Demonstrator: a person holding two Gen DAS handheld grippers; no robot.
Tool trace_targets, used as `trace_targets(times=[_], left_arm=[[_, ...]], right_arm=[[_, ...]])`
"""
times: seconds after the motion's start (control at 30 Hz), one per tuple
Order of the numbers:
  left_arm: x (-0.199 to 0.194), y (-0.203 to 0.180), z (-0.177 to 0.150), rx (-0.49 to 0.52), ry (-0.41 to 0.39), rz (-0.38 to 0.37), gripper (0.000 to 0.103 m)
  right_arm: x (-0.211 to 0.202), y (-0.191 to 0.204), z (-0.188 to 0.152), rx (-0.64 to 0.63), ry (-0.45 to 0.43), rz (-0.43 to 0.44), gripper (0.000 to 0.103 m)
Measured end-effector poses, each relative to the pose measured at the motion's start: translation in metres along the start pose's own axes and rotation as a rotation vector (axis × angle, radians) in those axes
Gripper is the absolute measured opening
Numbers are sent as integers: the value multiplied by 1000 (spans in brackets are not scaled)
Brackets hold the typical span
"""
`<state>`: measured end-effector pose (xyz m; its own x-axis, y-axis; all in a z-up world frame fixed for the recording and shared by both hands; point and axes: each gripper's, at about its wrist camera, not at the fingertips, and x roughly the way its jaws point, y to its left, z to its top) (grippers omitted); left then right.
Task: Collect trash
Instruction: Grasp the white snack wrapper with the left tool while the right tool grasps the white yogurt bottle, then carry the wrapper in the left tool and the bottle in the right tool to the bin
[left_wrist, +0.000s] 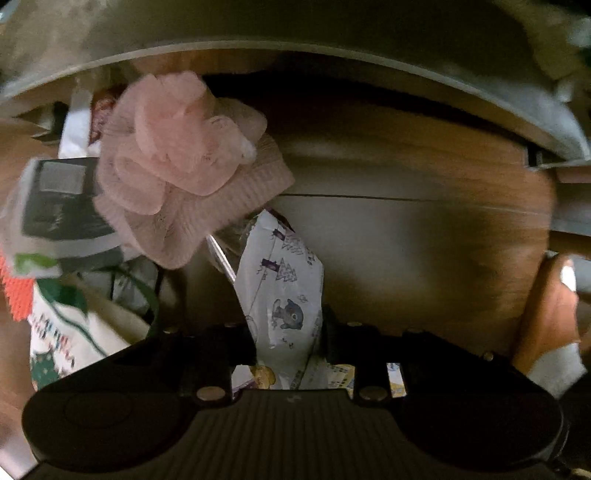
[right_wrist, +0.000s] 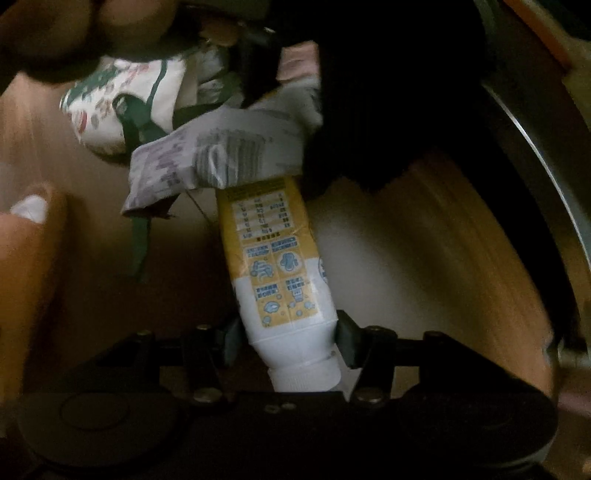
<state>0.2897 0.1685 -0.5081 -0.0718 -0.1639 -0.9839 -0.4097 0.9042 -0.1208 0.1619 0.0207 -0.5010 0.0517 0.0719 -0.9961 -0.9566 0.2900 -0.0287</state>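
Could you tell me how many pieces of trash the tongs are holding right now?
2. The left tongs clamp a white printed plastic wrapper; the right tongs clamp a yellow-and-white squeeze tube. More may lie hidden in the dark.

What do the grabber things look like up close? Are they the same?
Both match. The left gripper and right gripper are black, with a ribbed body, two round bulges at the base, silver bolt heads and blocky black fingers. No cables or markings show. A thumb has a pale painted nail.
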Motion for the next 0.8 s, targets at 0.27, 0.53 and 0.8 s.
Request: trace_targets(times=[0.27, 0.53, 0.8], left_arm=[[-94, -2, -15, 2, -98, -26, 29], [-184, -23, -70, 27, -221, -35, 29], [-259, -36, -124, 11, -340, -85, 29]], right_arm=[[-60, -3, -9, 85, -25, -67, 51], [-166, -22, -24, 298, -181, -57, 50], [-252, -32, -52, 363, -330, -85, 49]])
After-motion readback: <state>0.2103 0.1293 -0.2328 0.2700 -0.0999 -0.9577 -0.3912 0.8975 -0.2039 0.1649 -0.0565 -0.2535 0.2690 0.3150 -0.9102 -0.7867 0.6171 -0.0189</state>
